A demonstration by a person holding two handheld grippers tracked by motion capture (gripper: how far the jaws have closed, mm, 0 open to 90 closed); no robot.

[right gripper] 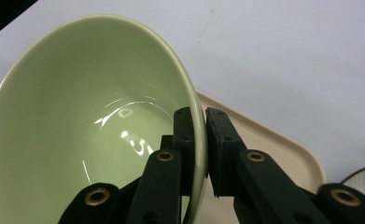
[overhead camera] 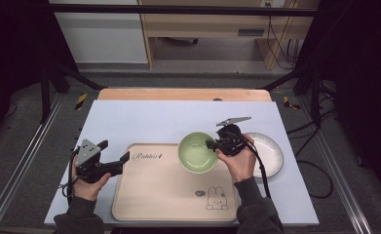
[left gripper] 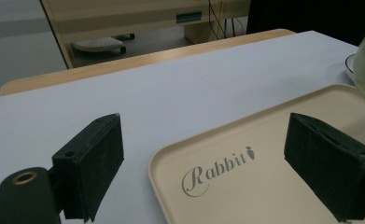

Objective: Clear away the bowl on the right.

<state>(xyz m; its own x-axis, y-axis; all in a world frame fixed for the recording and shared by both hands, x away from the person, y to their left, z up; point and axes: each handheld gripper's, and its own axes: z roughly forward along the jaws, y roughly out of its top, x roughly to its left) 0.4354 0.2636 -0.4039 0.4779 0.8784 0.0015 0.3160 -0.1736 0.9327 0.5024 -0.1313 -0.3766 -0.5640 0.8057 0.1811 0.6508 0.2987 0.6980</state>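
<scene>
Right hand-held gripper (right gripper: 200, 154) is clamped on the rim of the glossy pale-green ceramic bowl (overhead camera: 197, 152), one jaw inside the wall, one outside. Bowl hangs tilted off the gripper's left, over the far right corner of the beige plastic rabbit-print tray (overhead camera: 154, 187); white ribbed plate (overhead camera: 271, 153) sits just behind the gripper. Left hand-held gripper (overhead camera: 117, 164) is wide open, empty, at the tray's left edge, well apart from the bowl.

place: lab recording bay | cues: black frame (overhead camera: 188, 9), floor cables (overhead camera: 319, 170), covered table (overhead camera: 178, 112)
</scene>
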